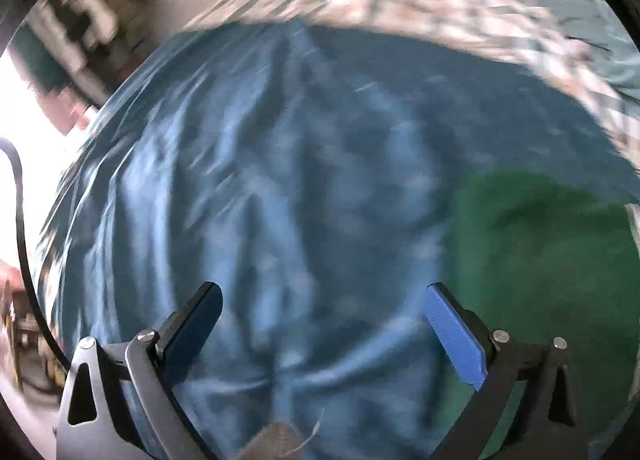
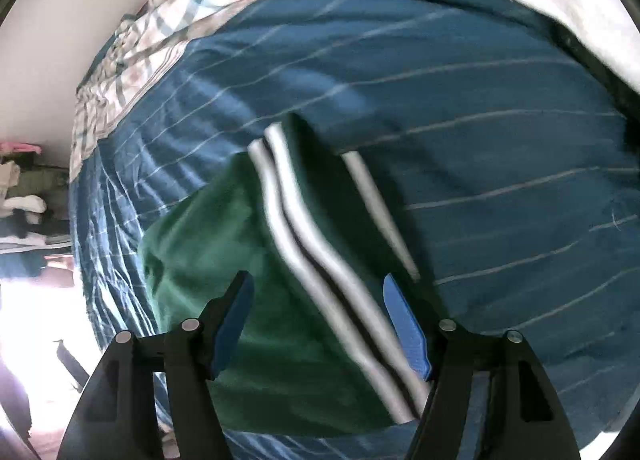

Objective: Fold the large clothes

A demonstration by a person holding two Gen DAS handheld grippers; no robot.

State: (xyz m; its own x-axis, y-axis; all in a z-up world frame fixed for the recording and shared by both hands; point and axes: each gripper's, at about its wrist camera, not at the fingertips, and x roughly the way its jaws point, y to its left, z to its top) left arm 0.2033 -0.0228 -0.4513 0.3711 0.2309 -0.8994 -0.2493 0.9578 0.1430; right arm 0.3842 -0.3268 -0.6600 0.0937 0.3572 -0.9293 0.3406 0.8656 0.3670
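A green garment (image 2: pixel 248 300) with white stripes (image 2: pixel 304 228) lies folded on a blue striped bed sheet (image 2: pixel 480 120). My right gripper (image 2: pixel 318 292) is open and hovers just above the garment, its jaws either side of the stripes. In the left wrist view the garment (image 1: pixel 540 260) shows as a green patch at the right. My left gripper (image 1: pixel 322 296) is open and empty over the blue sheet (image 1: pixel 260 180), left of the garment. The left view is blurred by motion.
A plaid blanket (image 2: pixel 168 20) lies along the far edge of the bed; it also shows in the left wrist view (image 1: pixel 440 8). A white wall (image 2: pixel 48 60) stands behind. Clutter (image 2: pixel 24 188) sits on the floor beyond the bed's left edge. A black cable (image 1: pixel 24 240) hangs at left.
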